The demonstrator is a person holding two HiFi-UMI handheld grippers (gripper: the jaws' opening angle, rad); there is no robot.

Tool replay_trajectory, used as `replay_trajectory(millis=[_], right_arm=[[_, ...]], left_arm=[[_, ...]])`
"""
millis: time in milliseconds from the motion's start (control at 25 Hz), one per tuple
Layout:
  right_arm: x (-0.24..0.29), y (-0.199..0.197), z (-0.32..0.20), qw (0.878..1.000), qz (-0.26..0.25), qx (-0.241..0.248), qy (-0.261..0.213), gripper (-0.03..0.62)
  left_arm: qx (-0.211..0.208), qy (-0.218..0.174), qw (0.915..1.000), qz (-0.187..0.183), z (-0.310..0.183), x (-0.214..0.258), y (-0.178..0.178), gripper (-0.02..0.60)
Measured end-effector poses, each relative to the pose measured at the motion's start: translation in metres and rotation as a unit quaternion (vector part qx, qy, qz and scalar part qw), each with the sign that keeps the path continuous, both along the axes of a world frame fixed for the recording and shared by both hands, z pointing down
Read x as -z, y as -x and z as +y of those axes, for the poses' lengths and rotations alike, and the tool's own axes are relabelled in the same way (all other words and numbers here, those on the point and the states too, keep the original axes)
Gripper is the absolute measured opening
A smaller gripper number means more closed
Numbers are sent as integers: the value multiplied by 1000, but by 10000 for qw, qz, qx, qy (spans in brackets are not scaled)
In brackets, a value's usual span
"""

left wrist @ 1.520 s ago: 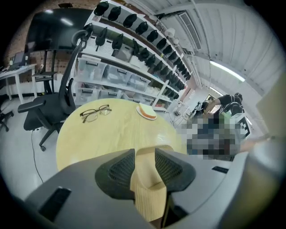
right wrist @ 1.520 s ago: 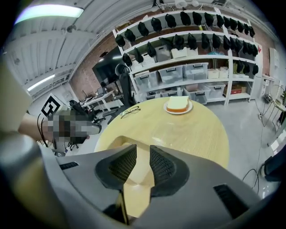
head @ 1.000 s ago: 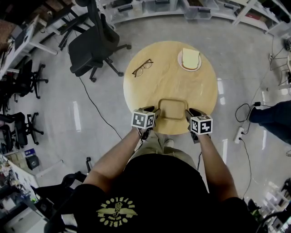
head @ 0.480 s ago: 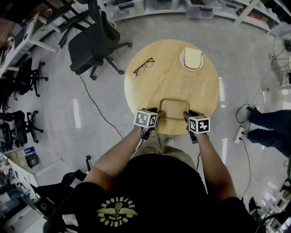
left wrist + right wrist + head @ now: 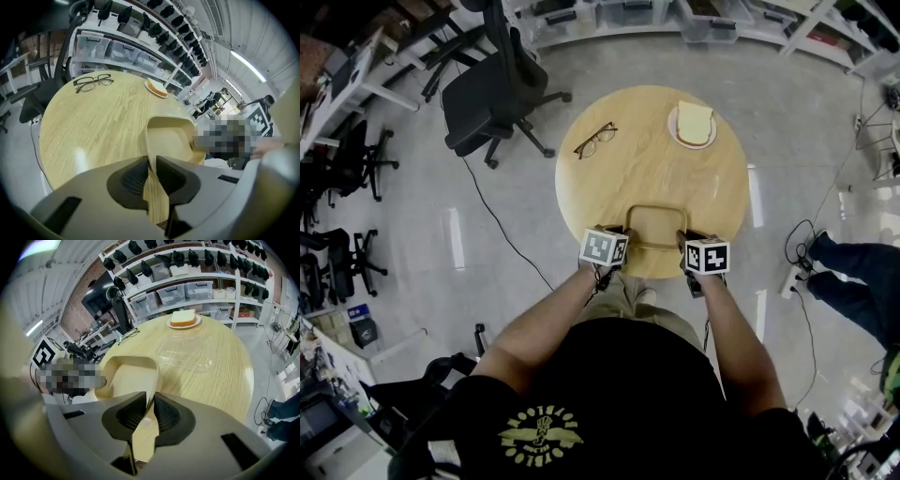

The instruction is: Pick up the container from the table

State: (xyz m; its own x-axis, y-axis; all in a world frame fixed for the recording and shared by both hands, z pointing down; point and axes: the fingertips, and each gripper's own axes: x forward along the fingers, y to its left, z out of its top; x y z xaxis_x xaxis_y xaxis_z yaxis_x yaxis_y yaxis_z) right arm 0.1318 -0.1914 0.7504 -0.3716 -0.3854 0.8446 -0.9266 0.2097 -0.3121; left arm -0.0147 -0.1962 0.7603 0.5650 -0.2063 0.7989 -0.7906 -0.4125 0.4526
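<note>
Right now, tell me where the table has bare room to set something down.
Bare: the table's left half, between the glasses and the container. Between the plate of bread and the container a faint glassy outline shows; I cannot tell what. Crowded: the near edge, where the left gripper and right gripper are closing on the container's side walls.

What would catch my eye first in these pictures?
A beige rectangular plastic container sits at the near edge of a round pale wooden table, with the left claw and right claw closing on its opposite side walls. Farther off lie dark-rimmed eyeglasses on the left and a pale yellow slice on a white plate on the right.
</note>
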Motion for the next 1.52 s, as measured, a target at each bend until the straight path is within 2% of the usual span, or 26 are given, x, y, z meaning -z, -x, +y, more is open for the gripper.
replay_trajectory(millis=[600, 1040, 1520], right_arm=[[59, -5, -14, 9985, 23, 219, -499, 71], [113, -5, -21, 9937, 97, 520, -991, 71], [194, -17, -31, 9816, 124, 375, -1869, 71]], left_arm=[[100, -587, 9982, -94, -17, 65, -5, 61], [240, -980, 9949, 2, -20, 120, -8, 63], [295, -1851, 9820, 248, -38, 195, -20, 60]])
